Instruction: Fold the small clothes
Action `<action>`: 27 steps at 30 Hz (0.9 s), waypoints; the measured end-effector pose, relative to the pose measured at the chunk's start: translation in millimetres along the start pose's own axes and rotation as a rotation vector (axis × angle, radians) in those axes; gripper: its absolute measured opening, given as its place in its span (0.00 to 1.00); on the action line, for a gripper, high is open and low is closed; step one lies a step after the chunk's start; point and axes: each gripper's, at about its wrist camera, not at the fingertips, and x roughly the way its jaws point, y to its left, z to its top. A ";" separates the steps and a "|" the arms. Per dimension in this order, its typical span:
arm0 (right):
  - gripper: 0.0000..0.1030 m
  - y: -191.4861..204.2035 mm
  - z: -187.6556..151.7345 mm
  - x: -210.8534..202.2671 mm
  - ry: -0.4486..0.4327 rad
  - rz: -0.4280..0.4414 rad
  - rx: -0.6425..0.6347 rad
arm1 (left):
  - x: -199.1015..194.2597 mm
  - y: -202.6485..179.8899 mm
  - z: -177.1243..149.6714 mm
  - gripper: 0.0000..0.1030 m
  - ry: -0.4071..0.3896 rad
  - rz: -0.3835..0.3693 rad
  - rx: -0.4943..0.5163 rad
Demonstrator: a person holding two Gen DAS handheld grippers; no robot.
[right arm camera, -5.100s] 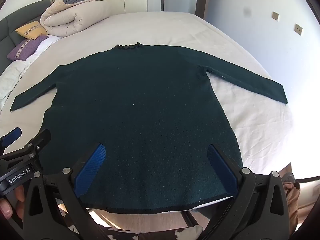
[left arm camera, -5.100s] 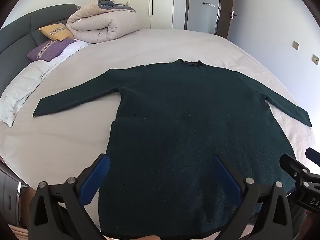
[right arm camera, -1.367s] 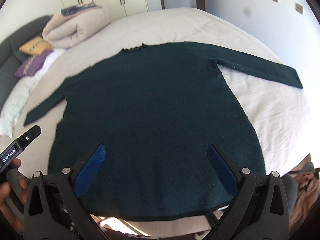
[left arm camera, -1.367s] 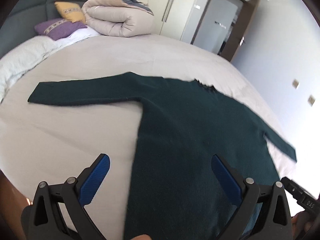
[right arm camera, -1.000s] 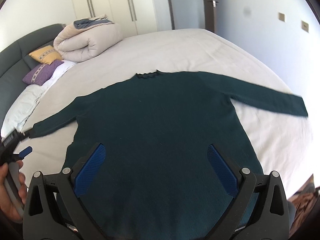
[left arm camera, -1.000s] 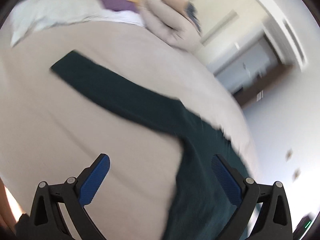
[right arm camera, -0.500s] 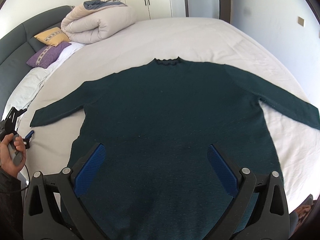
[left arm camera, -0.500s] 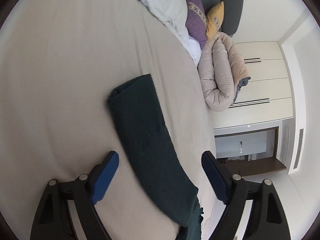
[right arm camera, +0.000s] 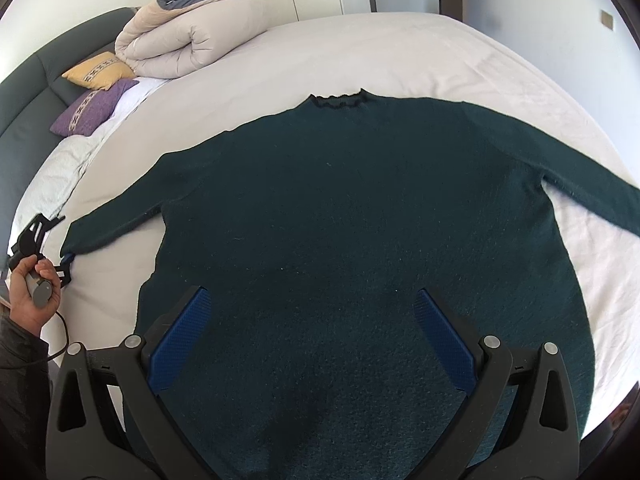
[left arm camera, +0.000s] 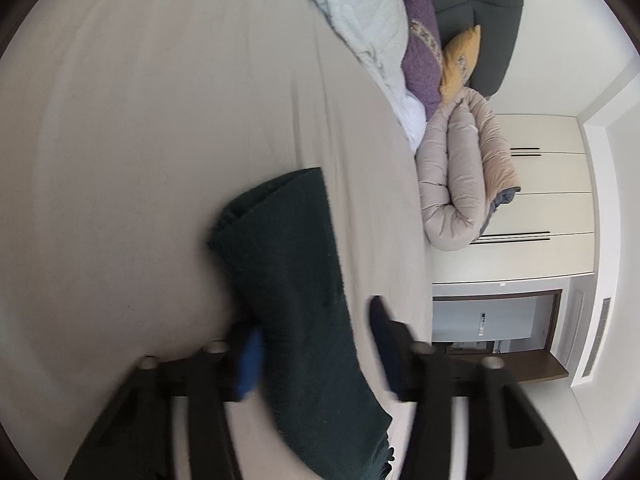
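Dark green sweater lies flat on the bed, back up; body's long axis runs from hem near the right claw to the collar at the far side, sleeves spread out to both sides. Left claw straddles the left sleeve near its cuff, jaws just closing, pads blurred, not seen pressing yet. Right claw's jaws stand wide apart over the hem, holding nothing. No readable writing
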 end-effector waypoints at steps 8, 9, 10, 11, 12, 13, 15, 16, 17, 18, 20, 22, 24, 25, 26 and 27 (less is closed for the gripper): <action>0.94 -32.6 4.0 4.7 -0.010 0.002 0.066 | 16.2 -84.3 -44.3 0.08 0.006 0.086 0.376; 0.91 -38.7 4.8 7.9 0.001 0.008 0.080 | 21.1 -109.7 -65.4 0.08 0.017 0.084 0.496; 0.87 -44.3 5.0 9.9 0.009 0.015 0.095 | 27.0 -136.7 -96.7 0.08 0.031 0.086 0.652; 0.86 -50.9 8.0 14.6 0.015 0.032 0.121 | 32.9 -155.9 -128.8 0.08 0.048 0.098 0.800; 0.86 -55.8 9.0 16.9 0.015 0.043 0.136 | 39.4 -174.2 -172.4 0.08 0.057 0.123 0.999; 0.86 -60.3 11.7 19.7 0.014 0.058 0.149 | 43.5 -183.9 -216.0 0.08 0.042 0.151 1.188; 0.86 -69.2 23.4 28.8 0.021 0.117 0.178 | 48.7 -182.7 -293.6 0.08 -0.004 0.197 1.494; 0.86 -71.4 29.3 32.3 0.025 0.154 0.190 | 49.8 -175.9 -321.3 0.08 -0.019 0.207 1.587; 0.86 -72.5 38.0 38.0 0.031 0.209 0.206 | 50.1 -167.9 -343.6 0.08 -0.036 0.214 1.658; 0.85 -73.7 49.6 46.0 0.044 0.266 0.225 | 49.9 -161.4 -356.1 0.08 -0.048 0.220 1.700; 0.84 -71.6 70.7 64.2 0.087 0.360 0.248 | 48.4 -147.0 -378.7 0.08 -0.075 0.233 1.786; 0.84 -68.6 88.6 84.2 0.125 0.465 0.293 | 43.2 -136.7 -392.2 0.08 -0.106 0.238 1.850; 0.84 -61.6 108.7 115.6 0.190 0.614 0.354 | 40.7 -130.7 -401.4 0.08 -0.148 0.250 1.910; 0.83 -59.1 114.9 126.7 0.206 0.645 0.380 | 38.4 -124.7 -405.2 0.08 -0.167 0.255 1.947; 0.82 -55.6 121.9 140.6 0.228 0.674 0.412 | 36.7 -119.5 -410.0 0.08 -0.194 0.265 1.996; 0.80 -47.7 130.7 160.0 0.276 0.741 0.445 | 37.7 -120.9 -412.3 0.08 -0.214 0.269 2.031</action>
